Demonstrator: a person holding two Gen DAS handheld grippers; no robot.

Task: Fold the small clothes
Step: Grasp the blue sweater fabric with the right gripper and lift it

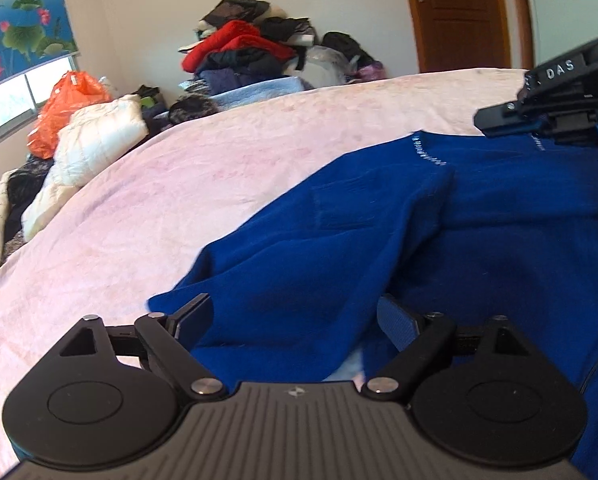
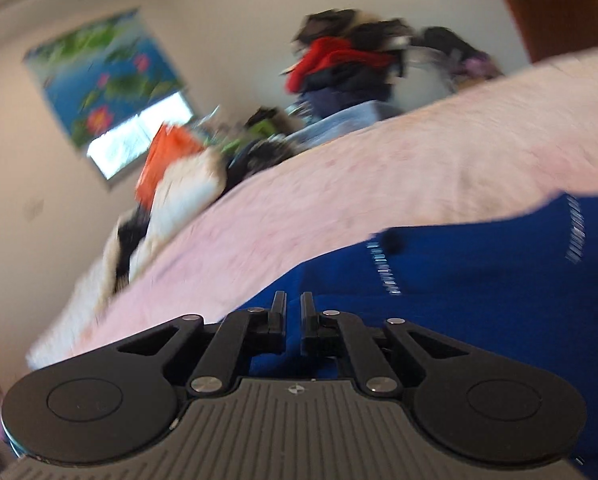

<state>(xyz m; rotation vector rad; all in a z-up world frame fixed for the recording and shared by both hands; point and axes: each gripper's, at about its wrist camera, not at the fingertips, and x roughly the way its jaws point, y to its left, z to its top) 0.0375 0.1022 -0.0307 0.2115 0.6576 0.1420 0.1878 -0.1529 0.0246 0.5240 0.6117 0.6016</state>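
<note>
On the pink bed (image 1: 259,152), with your left gripper (image 1: 295,320) spread over the blue garment (image 1: 479,240) and right gripper (image 2: 293,312) nearly closed, apparently pinching its edge, a hasty pull may bunch the fold.

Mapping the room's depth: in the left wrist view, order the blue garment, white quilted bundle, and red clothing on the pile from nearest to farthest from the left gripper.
1. blue garment: between the left gripper jaws, lower right.
2. white quilted bundle: left, at the bed's far edge.
3. red clothing: top centre, on the pile by the back wall.
</note>
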